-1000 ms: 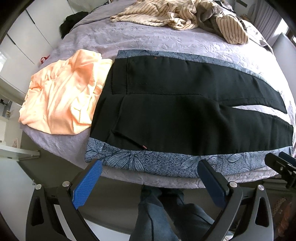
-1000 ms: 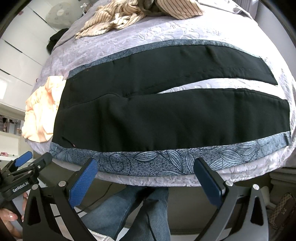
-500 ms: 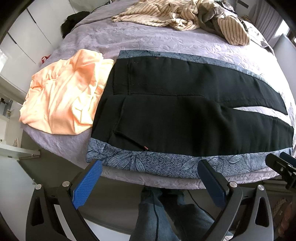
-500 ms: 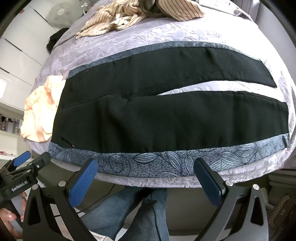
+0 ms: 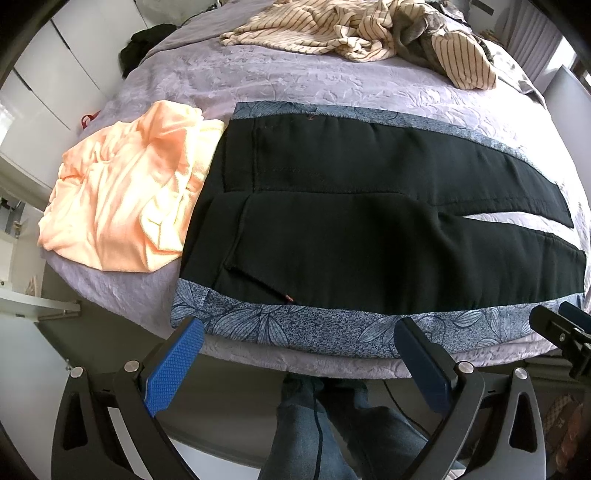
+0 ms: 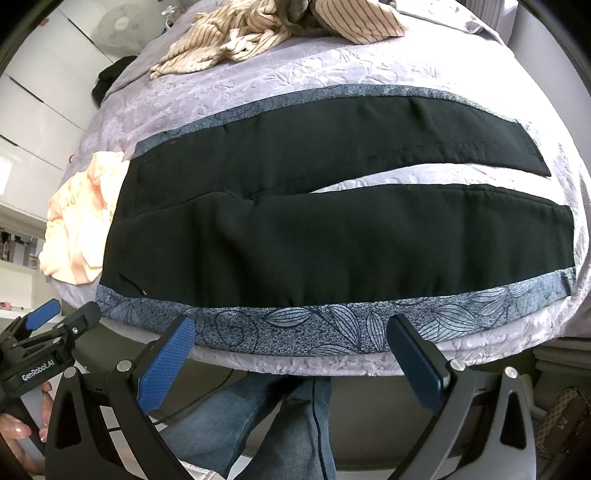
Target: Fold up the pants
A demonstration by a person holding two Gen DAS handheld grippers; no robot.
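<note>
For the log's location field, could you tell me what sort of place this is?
Most likely a bedroom: the pants lie spread on a bed with a lilac cover, loose clothes are piled at its far side, and white cabinets stand beside it.

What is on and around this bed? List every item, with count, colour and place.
pants: one, black with blue leaf-print side bands, flat along the near bed edge
bedspread: one, lilac, covers the bed
garment: one, peach, crumpled by the waistband
striped clothes: a heap, cream, far side
dark item: one, black, far left edge
cabinets: white, left
jeans legs: blue, below
left tool: open, empty
right tool: open, empty
</note>
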